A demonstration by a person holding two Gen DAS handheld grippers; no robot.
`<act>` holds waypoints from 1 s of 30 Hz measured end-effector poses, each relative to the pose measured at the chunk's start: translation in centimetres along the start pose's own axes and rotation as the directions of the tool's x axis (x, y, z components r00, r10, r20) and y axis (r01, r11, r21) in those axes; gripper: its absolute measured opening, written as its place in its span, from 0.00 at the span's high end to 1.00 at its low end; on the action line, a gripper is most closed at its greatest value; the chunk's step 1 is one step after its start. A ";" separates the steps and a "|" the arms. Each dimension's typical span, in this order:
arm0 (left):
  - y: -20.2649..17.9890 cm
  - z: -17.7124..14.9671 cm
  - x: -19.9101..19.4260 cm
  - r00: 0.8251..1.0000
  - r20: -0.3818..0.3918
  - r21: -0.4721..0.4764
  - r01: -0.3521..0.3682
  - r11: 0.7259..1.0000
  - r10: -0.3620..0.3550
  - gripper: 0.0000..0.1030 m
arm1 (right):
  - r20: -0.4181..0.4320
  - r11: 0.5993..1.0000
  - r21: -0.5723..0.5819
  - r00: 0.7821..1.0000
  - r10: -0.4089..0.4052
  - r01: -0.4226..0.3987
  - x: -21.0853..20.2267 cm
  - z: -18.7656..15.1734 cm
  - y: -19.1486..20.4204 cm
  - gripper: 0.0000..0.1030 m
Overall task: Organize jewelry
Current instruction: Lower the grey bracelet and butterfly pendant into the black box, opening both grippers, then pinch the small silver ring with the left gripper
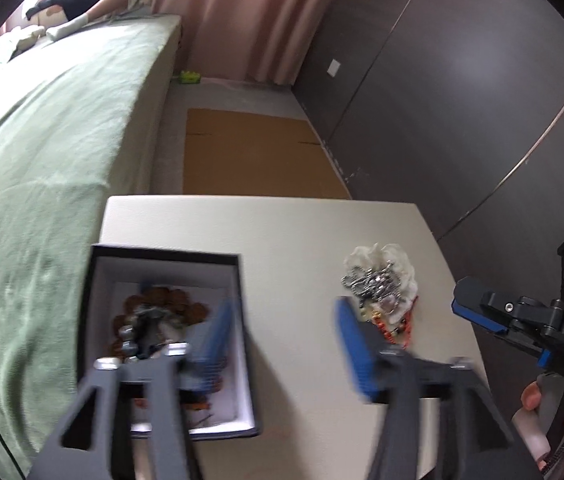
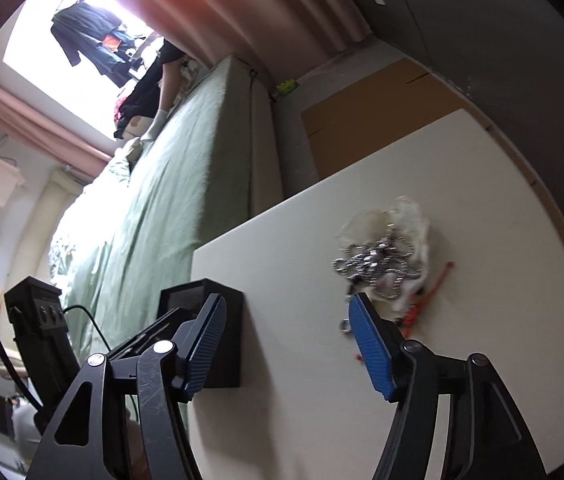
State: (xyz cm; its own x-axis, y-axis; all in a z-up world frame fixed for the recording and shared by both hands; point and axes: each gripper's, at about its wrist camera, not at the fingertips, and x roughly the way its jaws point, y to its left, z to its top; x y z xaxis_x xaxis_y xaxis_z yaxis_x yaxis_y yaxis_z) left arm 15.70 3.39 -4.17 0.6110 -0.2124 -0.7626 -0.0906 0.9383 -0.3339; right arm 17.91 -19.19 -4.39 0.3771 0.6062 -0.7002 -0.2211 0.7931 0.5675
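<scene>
A black jewelry box (image 1: pixel 166 340) with a white lining stands open on the white table (image 1: pixel 282 232); a brown bead bracelet (image 1: pixel 170 300) and other pieces lie inside. A pile of jewelry (image 1: pixel 382 284), silver chains on white tissue with an orange beaded strand (image 1: pixel 398 330), lies to its right. My left gripper (image 1: pixel 282 336) is open and empty, between box and pile. In the right wrist view my right gripper (image 2: pixel 286 340) is open and empty, just before the pile (image 2: pixel 382 256); the box (image 2: pixel 210 320) stands at its left.
A bed with a green cover (image 1: pixel 50 152) runs along the table's left. Brown cardboard (image 1: pixel 258 152) lies on the floor beyond the table. Dark wardrobe doors (image 1: pixel 462 80) are at the right. The other gripper (image 1: pixel 522 320) shows at the right edge.
</scene>
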 end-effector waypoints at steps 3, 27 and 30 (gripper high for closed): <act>-1.2 0.0 0.6 1.000 0.003 0.013 0.019 1.000 -0.019 0.37 | 0.003 1.000 0.019 1.000 -0.024 0.024 -0.4 0.4 -1.2 0.31; -9.2 -3.8 10.4 0.984 -0.148 0.257 -0.064 0.964 0.104 0.72 | 0.000 0.979 0.190 0.997 -0.074 0.073 -3.8 0.5 -8.7 0.29; -9.5 -3.9 10.8 0.984 -0.138 0.271 -0.069 0.960 0.110 0.73 | -0.002 0.978 0.195 0.997 -0.072 0.071 -4.0 0.6 -9.1 0.29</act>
State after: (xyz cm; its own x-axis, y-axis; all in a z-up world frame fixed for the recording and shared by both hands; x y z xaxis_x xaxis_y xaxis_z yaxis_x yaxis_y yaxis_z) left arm 20.03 -8.85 -11.38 0.4826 -0.1437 -0.8640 0.0840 0.9895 -0.1177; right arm 18.94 -28.83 -6.50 0.3899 0.5477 -0.7402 -0.0138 0.8072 0.5901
